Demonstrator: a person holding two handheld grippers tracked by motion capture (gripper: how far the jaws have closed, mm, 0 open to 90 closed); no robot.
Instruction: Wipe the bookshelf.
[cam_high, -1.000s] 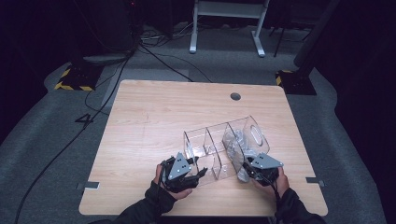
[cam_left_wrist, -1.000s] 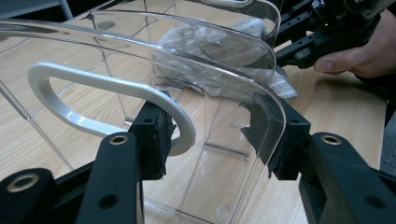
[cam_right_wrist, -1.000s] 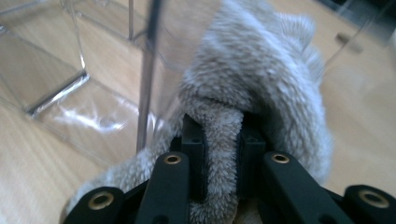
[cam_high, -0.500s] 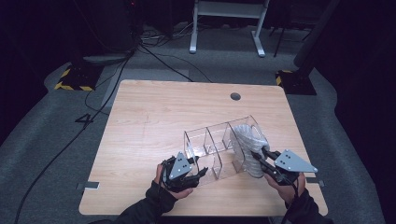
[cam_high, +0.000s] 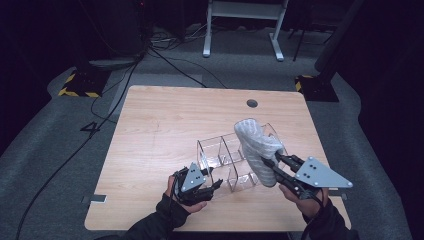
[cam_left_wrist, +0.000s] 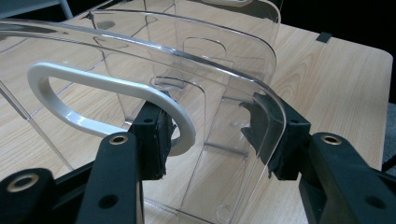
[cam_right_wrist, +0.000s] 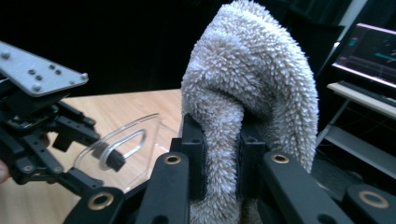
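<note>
My right gripper (cam_high: 276, 166) has its jaws pinched tight on a fluffy white towel (cam_high: 257, 149), the pile bulging out on both sides of the pads (cam_right_wrist: 197, 154). The towel stands up out of the jaws, held in the air over the right end of the clear plastic organizer (cam_high: 235, 155), above the desk (cam_high: 165, 125).

My left gripper (cam_high: 207, 187) sits at the organizer's near left end with its jaws about half apart, clamped across the end wall. One pad (cam_left_wrist: 156, 140) presses by the white oval handle ring (cam_left_wrist: 93, 100), the other (cam_left_wrist: 266, 135) bears on the curved clear edge. The organizer rests on the desk, its divided compartments running away to the right.
</note>
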